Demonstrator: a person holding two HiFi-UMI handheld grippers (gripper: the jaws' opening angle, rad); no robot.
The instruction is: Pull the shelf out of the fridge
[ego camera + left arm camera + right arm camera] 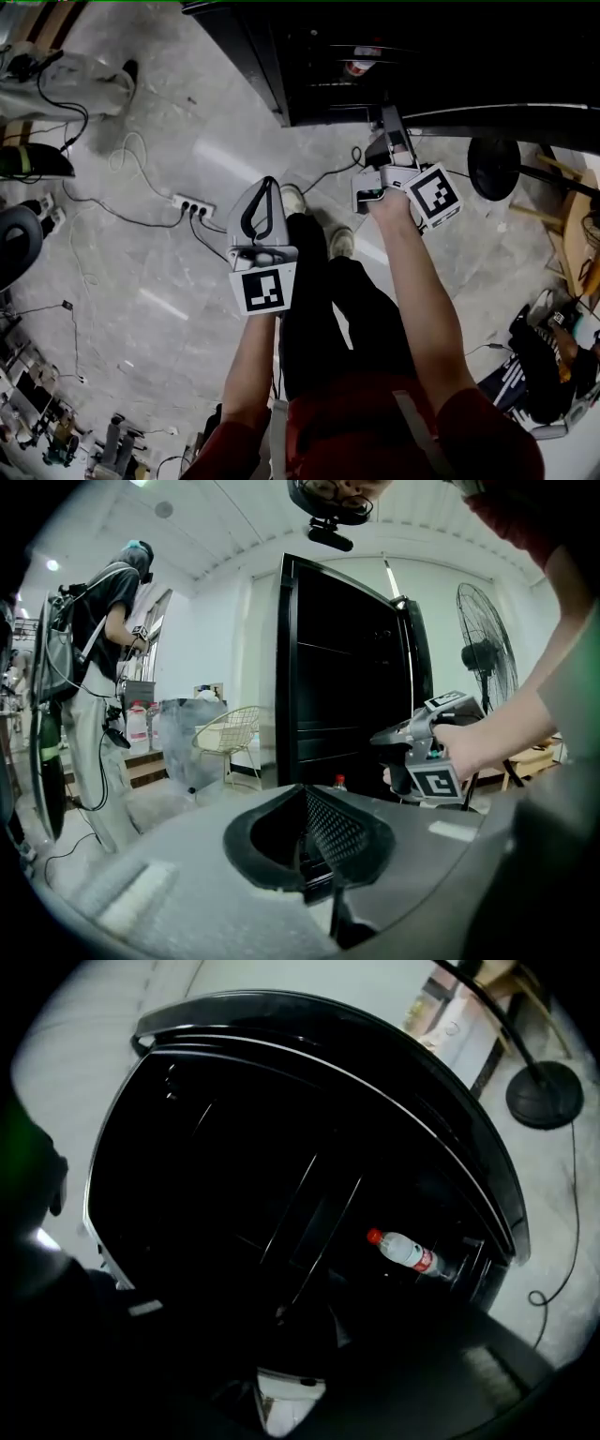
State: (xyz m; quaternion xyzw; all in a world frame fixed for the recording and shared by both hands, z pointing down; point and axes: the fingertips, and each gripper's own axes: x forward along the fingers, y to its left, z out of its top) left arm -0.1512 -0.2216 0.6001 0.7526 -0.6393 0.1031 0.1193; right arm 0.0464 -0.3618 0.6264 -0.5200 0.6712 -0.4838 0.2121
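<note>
The black fridge (422, 56) stands open at the top of the head view, its inside dark. Thin bright shelf edges (319, 1213) run through the interior in the right gripper view. A clear bottle with a red cap (408, 1252) lies low inside, beside them. My right gripper (389, 127) reaches to the fridge's front edge. Its dark jaws stand apart with nothing seen between them. My left gripper (265, 192) hangs back over the floor, its fingers closed into a loop and holding nothing. From it I see the fridge (337, 686) and the right gripper (389, 738).
A black fan on a round base (494, 167) stands right of the fridge. A power strip with cables (192, 206) lies on the floor to the left. A person (94, 686) stands at the far left beside a wire chair (230, 738). Another person (544, 366) sits low right.
</note>
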